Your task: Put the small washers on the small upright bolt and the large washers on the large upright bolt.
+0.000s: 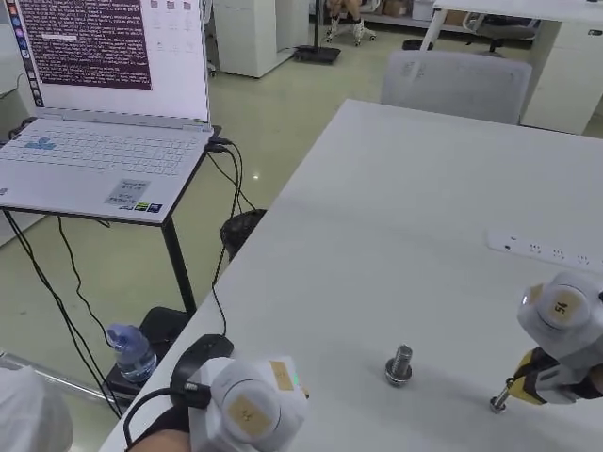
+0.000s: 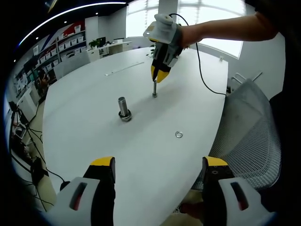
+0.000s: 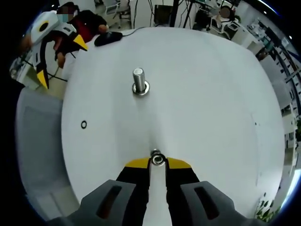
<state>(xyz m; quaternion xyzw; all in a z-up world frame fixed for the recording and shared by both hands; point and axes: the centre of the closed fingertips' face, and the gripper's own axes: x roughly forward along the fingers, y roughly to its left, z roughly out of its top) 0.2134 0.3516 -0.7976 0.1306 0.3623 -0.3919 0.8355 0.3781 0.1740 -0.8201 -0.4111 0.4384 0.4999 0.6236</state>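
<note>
Standing thick threaded steel bolt [image 2: 124,108], slim bolt [image 2: 154,88], flat ring washer [image 2: 178,134]

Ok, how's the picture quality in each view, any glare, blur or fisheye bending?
Head view: soft, even light, the table almost shadowless, the picture slightly soft overall. Left gripper view: the fisheye bends the table edge, and the windows are blown out white behind the right gripper. Right gripper view: strong barrel distortion rounds the table, while the large bolt stays sharp.
</note>
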